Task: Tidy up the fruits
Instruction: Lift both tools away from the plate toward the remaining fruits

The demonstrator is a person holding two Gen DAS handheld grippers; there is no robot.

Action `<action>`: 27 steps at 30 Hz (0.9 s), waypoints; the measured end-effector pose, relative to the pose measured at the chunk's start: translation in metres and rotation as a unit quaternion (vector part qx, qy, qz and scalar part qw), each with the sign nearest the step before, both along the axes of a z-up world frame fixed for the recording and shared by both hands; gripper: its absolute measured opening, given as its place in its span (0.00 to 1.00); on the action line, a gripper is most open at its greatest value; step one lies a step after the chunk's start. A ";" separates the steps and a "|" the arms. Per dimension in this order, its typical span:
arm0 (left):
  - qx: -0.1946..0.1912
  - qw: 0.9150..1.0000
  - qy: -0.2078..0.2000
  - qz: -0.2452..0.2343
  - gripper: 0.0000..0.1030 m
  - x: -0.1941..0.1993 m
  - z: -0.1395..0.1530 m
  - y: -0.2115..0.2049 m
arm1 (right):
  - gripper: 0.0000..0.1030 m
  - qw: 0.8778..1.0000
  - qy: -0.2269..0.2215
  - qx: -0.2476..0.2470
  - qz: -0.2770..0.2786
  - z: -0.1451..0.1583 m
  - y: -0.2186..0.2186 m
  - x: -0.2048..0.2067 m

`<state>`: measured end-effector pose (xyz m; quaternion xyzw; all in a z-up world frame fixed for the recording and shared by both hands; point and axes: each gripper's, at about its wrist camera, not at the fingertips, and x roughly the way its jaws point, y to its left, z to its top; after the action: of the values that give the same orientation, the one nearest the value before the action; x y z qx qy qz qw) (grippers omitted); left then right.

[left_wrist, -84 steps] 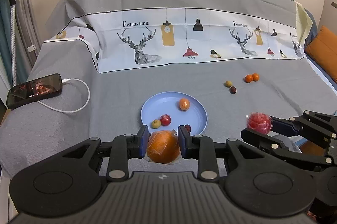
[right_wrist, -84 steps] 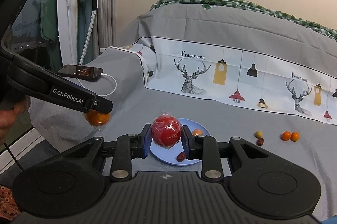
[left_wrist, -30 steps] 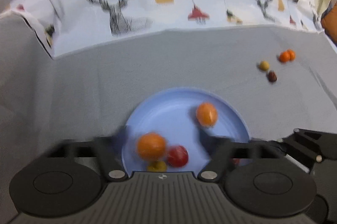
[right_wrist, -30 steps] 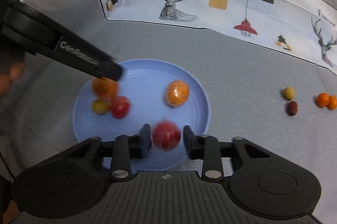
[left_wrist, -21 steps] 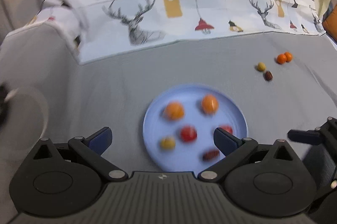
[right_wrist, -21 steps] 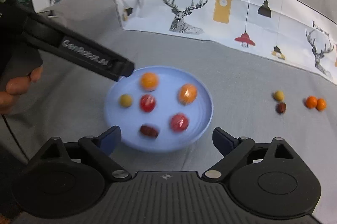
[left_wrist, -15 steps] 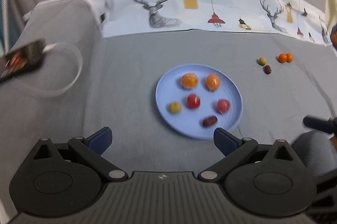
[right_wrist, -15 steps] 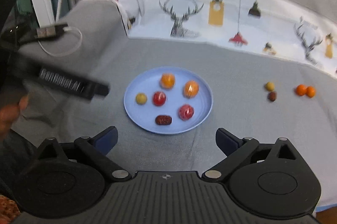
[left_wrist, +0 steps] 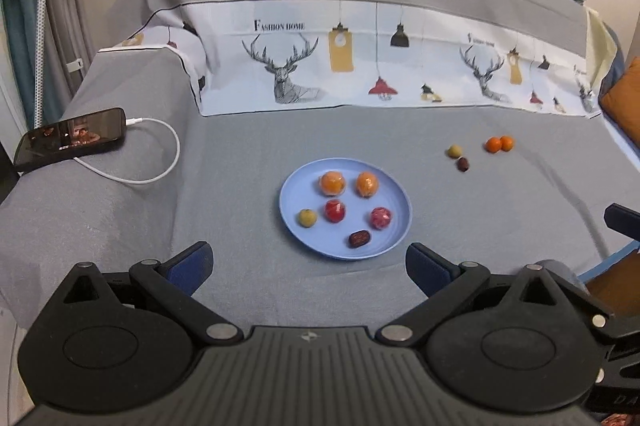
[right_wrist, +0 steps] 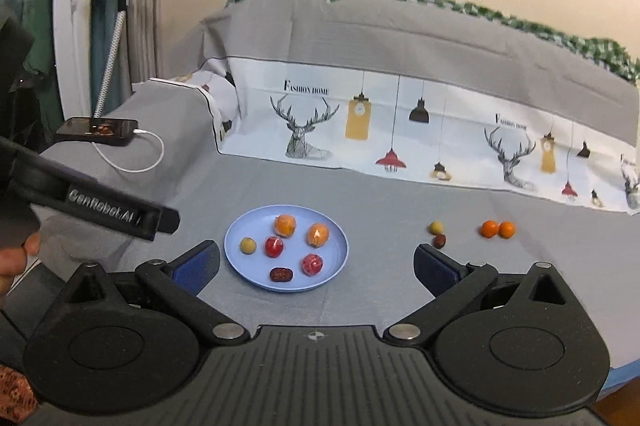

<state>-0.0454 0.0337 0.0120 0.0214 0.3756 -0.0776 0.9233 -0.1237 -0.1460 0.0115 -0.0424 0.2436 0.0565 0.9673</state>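
A blue plate (left_wrist: 296, 186) (right_wrist: 340, 246) lies on the grey sofa cover and holds several fruits: two oranges (left_wrist: 333, 183), two red fruits (left_wrist: 335, 211), a yellow one (left_wrist: 307, 217) and a dark date (left_wrist: 359, 238). Loose on the cover to the right lie a yellow fruit (left_wrist: 454, 151), a dark date (left_wrist: 463, 164) and two small oranges (left_wrist: 499, 144) (right_wrist: 497, 229). My left gripper (left_wrist: 308, 260) is open and empty, pulled back from the plate. My right gripper (right_wrist: 316, 264) is open and empty, also back from the plate.
A phone (left_wrist: 70, 138) with a white charging cable (left_wrist: 160, 162) rests on the left armrest. A printed deer cloth (left_wrist: 360, 66) covers the backrest. An orange cushion (left_wrist: 622, 98) sits at far right. The left gripper's body (right_wrist: 100, 210) crosses the right wrist view.
Both grippers held fruit, an orange in the left and a red fruit in the right; both dropped them on the plate, opened wide and drew back and up.
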 end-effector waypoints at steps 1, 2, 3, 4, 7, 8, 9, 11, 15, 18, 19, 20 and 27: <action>-0.002 1.000 -0.003 -0.001 0.99 -0.005 0.002 -0.001 | 0.99 1.000 -0.006 -0.001 0.000 0.003 -0.002 -0.004; -0.002 1.000 -0.008 -0.003 0.99 -0.010 0.005 -0.003 | 0.99 1.000 -0.013 -0.001 0.000 0.005 -0.002 -0.008; -0.001 1.000 -0.014 -0.004 0.99 -0.014 0.007 -0.004 | 0.99 1.000 -0.019 -0.001 0.001 0.007 -0.003 -0.012; 0.001 1.000 -0.019 -0.004 0.99 -0.019 0.009 -0.005 | 0.99 1.000 -0.024 -0.001 0.001 0.009 -0.003 -0.015; 0.001 1.000 -0.027 -0.001 0.99 -0.026 0.015 -0.006 | 0.99 0.999 -0.031 -0.001 0.005 0.011 -0.004 -0.024; 0.001 1.000 -0.029 0.000 0.99 -0.027 0.016 -0.006 | 0.99 0.999 -0.034 -0.001 0.006 0.011 -0.005 -0.026; 0.001 1.000 -0.030 0.001 0.99 -0.029 0.017 -0.006 | 0.99 0.999 -0.037 0.000 0.006 0.012 -0.005 -0.028; 0.000 1.000 -0.031 0.002 0.99 -0.031 0.019 -0.006 | 0.99 0.999 -0.040 0.000 0.007 0.013 -0.005 -0.032; 0.002 0.999 -0.034 -0.001 0.99 -0.032 0.020 -0.007 | 0.99 0.999 -0.041 0.003 0.008 0.014 -0.006 -0.035; 0.005 0.999 -0.035 -0.003 0.99 -0.032 0.019 -0.008 | 0.99 0.999 -0.039 0.005 0.006 0.013 -0.006 -0.034; 0.006 0.999 -0.034 -0.004 0.99 -0.031 0.019 -0.008 | 0.99 0.999 -0.038 0.006 0.006 0.012 -0.006 -0.034; 0.007 0.999 -0.034 -0.004 0.99 -0.031 0.019 -0.008 | 0.99 0.999 -0.037 0.007 0.006 0.012 -0.006 -0.033; 0.015 1.000 -0.026 -0.004 0.99 -0.027 0.014 -0.009 | 0.99 1.000 -0.023 0.016 0.010 0.006 -0.006 -0.026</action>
<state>-0.0728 0.0248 0.0259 0.0388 0.3521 -0.0751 0.9321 -0.1495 -0.1521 0.0176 -0.0309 0.2202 0.0687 0.9725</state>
